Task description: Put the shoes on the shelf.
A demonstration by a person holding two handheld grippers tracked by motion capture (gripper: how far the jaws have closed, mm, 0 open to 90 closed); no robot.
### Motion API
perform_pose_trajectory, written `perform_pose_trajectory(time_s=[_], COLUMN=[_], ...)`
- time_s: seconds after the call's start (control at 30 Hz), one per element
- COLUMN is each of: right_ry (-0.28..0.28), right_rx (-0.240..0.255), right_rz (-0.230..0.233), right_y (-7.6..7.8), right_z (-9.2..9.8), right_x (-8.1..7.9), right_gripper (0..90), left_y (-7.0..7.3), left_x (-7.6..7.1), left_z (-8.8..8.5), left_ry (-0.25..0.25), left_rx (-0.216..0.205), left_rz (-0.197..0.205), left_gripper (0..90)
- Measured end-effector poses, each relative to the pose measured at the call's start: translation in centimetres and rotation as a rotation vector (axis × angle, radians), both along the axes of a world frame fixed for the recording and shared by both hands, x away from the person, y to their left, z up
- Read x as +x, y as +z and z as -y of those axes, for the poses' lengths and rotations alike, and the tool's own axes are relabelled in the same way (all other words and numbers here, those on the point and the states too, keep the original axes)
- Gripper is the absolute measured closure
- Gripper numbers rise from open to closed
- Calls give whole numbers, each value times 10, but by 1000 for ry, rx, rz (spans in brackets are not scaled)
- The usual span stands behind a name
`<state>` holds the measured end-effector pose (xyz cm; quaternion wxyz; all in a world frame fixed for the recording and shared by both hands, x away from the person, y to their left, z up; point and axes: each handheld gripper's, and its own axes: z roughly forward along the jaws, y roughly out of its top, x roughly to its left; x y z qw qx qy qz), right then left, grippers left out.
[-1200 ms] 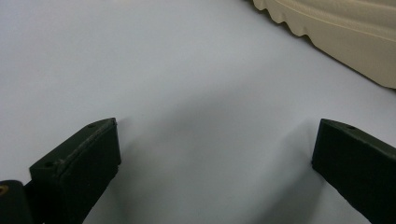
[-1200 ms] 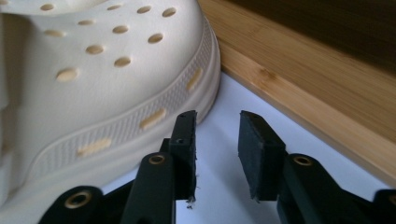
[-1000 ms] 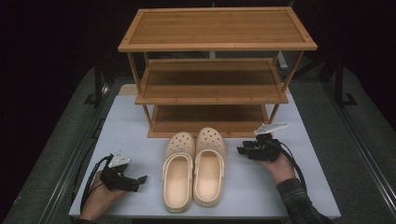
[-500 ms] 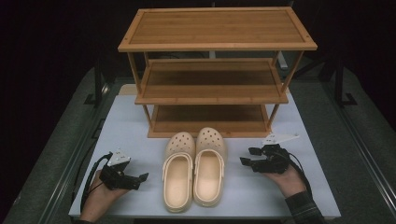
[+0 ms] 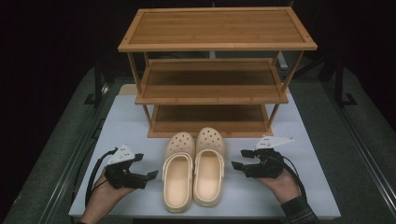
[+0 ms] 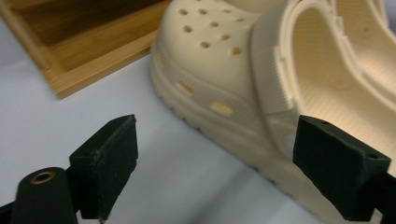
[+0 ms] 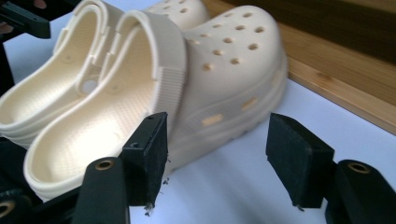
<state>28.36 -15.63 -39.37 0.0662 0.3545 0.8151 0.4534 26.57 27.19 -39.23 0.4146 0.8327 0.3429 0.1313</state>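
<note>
Flanking the pair of cream clogs (image 5: 194,170) on the white table (image 5: 135,126) before the bamboo rack (image 5: 215,88), both hands have lifted slightly; the left gripper (image 5: 152,175) has narrowed a little, the right gripper (image 5: 237,159) has widened, both open and empty, seemingly poised to grasp.

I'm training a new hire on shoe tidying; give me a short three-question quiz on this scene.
1. True or false: the two clogs stand side by side on the table, toes toward the wooden rack.
2. How many shelves does the rack have, and is any shoe on them?
3. The left gripper and right gripper are: A) both shut on a clog; B) both open, one on each side of the pair; C) resting on the rack.

Key: 1 true; 2 three, none; 3 B.
</note>
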Motion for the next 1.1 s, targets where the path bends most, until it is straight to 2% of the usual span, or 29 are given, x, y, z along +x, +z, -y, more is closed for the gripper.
perform_pose_trajectory(time_s=[0.23, 0.5, 0.73, 0.8, 0.87, 1.1], right_ry=[20, 31, 29, 31, 29, 25], right_rx=[5, -4, -29, -54, -71, -70], right_rz=[7, 9, 3, 4, -1, -2], right_y=[1, -3, -9, -11, -14, -14], right_z=[-17, -36, -49, -52, -54, -53], right_x=[1, 7, 12, 12, 13, 12], right_gripper=[382, 381, 381, 381, 381, 431], left_y=[5, -2, -8, -10, -11, -8], left_x=[6, 16, 22, 23, 23, 20], left_z=[19, 40, 50, 51, 52, 54], left_ry=[-39, -63, -57, -59, -54, -38], left_rx=[-4, 29, 69, 78, 85, 99], left_rz=[1, -14, -28, -29, -29, -24], left_gripper=[153, 162, 231, 256, 321, 390])
